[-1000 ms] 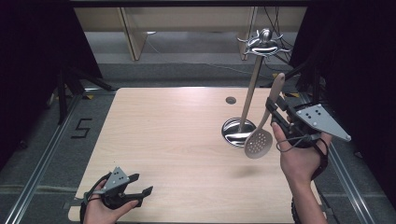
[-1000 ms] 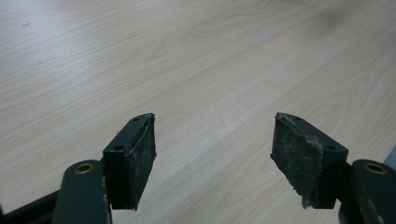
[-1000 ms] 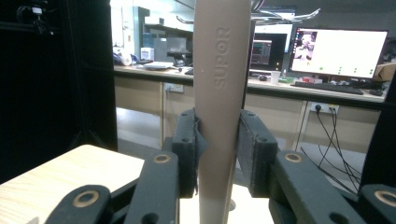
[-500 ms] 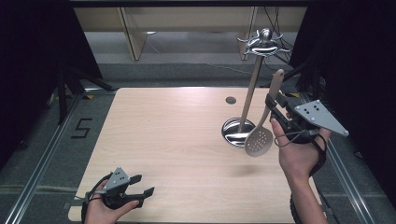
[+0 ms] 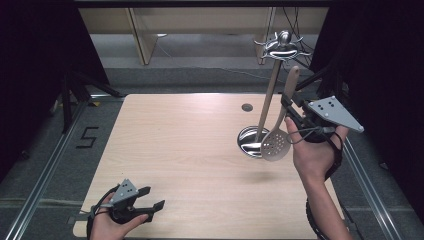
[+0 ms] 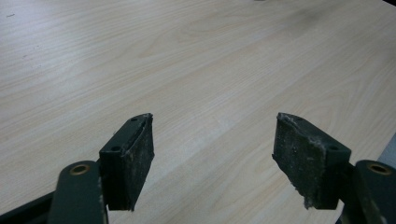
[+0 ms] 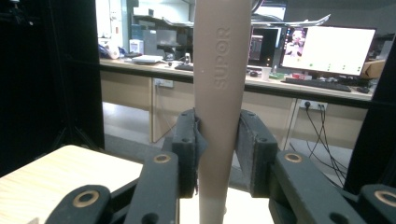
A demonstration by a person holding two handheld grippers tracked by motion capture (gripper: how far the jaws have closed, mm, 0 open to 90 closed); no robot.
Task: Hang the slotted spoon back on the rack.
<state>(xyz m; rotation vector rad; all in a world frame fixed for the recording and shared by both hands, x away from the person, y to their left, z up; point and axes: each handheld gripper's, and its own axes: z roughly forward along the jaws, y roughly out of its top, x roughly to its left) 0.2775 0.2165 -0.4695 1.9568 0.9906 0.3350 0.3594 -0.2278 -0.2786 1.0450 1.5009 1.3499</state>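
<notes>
Right gripper [image 5: 289, 111] clamped on slotted spoon [image 5: 275, 144] handle, spoon hanging beside stand [image 5: 270, 100] at 2 o'clock. Left gripper [image 5: 150, 198] wide open, empty, 7 o'clock on table [image 5: 175, 150].

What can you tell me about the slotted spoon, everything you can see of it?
The slotted spoon is beige, plastic-looking, with a round perforated head and a long handle embossed SUPOR. It hangs nearly upright, head down, above the table, in front of the metal stand's round base; whether they touch cannot be told. The right gripper is shut on its handle, which rises above the jaws. Nothing else holds it.
</notes>
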